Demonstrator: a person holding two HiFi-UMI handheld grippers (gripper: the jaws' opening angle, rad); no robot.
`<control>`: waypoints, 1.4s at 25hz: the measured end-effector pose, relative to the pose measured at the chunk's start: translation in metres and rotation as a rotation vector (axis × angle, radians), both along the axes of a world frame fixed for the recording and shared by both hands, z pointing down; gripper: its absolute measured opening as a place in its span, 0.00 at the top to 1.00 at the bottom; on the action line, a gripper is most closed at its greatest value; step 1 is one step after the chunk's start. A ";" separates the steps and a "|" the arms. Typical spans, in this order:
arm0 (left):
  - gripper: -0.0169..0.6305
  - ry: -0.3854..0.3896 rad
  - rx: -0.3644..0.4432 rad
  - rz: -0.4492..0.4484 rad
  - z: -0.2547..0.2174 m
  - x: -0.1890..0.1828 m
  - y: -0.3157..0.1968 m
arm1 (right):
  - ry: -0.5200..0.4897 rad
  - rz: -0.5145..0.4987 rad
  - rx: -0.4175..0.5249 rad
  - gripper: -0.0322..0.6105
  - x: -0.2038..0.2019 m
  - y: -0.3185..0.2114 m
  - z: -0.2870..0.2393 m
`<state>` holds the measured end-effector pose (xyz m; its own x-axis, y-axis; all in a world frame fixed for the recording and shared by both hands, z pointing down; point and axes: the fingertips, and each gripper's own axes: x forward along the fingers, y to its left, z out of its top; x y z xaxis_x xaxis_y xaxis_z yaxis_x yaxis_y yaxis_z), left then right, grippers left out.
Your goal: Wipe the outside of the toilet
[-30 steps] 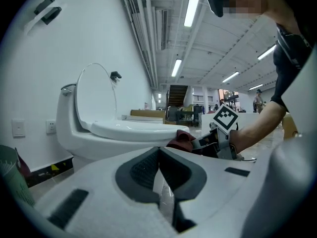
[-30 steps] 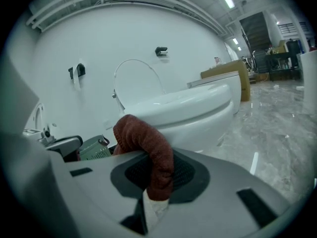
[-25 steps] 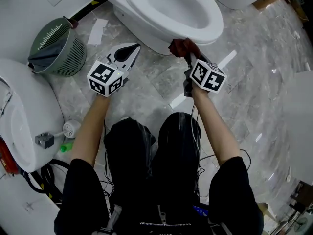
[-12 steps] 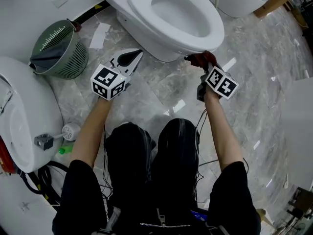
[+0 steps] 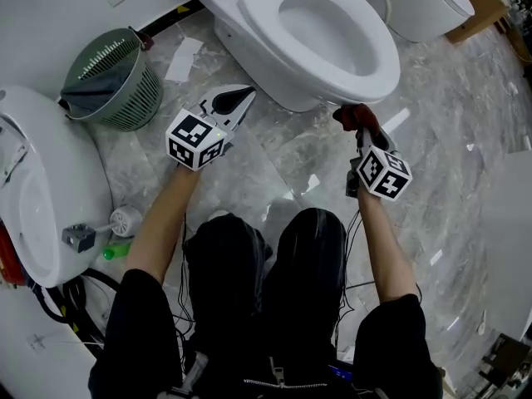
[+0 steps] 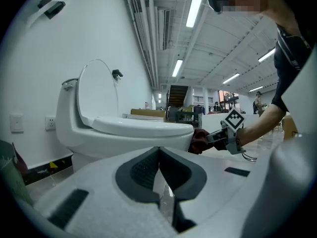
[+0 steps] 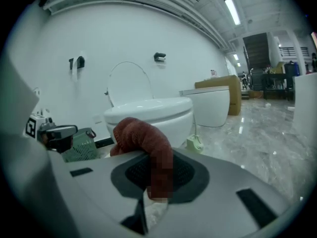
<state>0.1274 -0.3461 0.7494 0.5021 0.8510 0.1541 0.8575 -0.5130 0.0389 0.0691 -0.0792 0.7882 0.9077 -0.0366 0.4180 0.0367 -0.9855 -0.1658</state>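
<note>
While clamped in right tool [image 5: 360, 130], red cloth [image 5: 352, 114] touches toilet [image 5: 380, 66].

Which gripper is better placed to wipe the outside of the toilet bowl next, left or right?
Right, I'd say. The right gripper holds the red cloth against the front of the toilet bowl, just under the rim. The left gripper is shut, empty and short of the bowl.

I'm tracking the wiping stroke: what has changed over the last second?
The right hand-held gripper, shut on the dark red cloth, slid it along the outer bowl of the white ceramic toilet, under the rim, toward the person's right. Nothing was taken or released. The left hand-held gripper stayed shut and empty beside the bowl.
</note>
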 end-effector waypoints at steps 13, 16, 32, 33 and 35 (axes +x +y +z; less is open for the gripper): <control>0.97 -0.023 0.004 -0.146 0.014 0.016 -0.091 | 0.011 -0.300 0.030 0.86 0.066 -0.197 0.008; 0.97 -0.027 -0.004 -0.199 0.016 0.018 -0.119 | 0.017 -0.327 0.024 0.86 0.094 -0.234 0.007; 0.98 -0.074 -0.008 -0.404 0.037 -0.006 -0.245 | -0.080 -0.040 0.209 0.86 0.212 -0.292 0.046; 0.98 -0.077 -0.006 -0.410 0.039 -0.007 -0.248 | -0.078 -0.026 0.204 0.86 0.215 -0.291 0.048; 0.98 -0.079 -0.005 -0.416 0.042 -0.008 -0.253 | -0.070 -0.006 0.200 0.86 0.219 -0.289 0.050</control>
<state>0.1196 -0.5989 0.7909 0.7895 0.5794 0.2025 0.5719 -0.8142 0.0997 0.2884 -0.3684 0.8378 0.8764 -0.1302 0.4636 0.0493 -0.9334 -0.3554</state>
